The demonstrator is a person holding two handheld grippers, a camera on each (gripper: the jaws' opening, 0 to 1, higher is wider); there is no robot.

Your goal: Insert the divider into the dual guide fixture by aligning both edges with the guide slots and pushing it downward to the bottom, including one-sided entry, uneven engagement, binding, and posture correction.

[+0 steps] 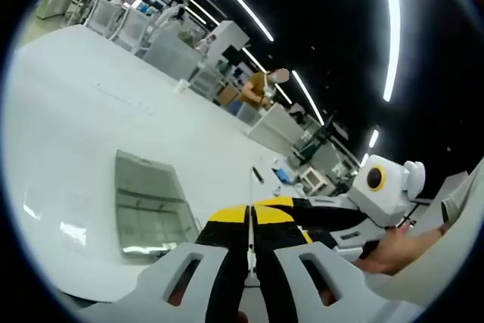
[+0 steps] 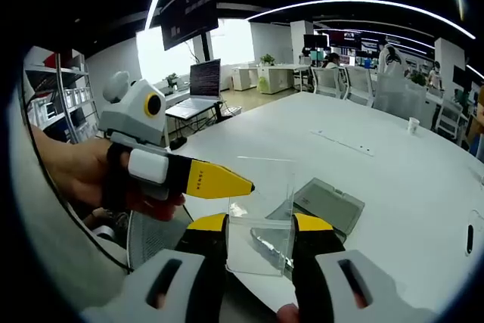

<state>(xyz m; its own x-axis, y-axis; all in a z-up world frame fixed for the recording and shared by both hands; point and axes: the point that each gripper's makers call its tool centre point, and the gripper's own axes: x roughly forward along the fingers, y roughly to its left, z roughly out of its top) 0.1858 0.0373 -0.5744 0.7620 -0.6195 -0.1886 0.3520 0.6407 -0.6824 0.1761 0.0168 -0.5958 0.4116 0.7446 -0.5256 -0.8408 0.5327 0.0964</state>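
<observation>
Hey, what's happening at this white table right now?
A person holds a two-jaw gripper in each hand over the white table. The right gripper has its jaws closed on a clear plastic divider sheet, held upright above the table edge. The left gripper also pinches the sheet, which is seen edge-on between its jaws. The grey transparent guide fixture lies flat on the table beyond, with the divider not yet inserted.

The fixture (image 2: 327, 203) lies flat on the table (image 2: 393, 164), near its front edge. The divider (image 2: 261, 213) stands upright in front of the fixture, between the 2 jaws of the right gripper (image 2: 259, 226), over the table's edge. The left gripper (image 2: 215, 181) sits left of the divider.
</observation>
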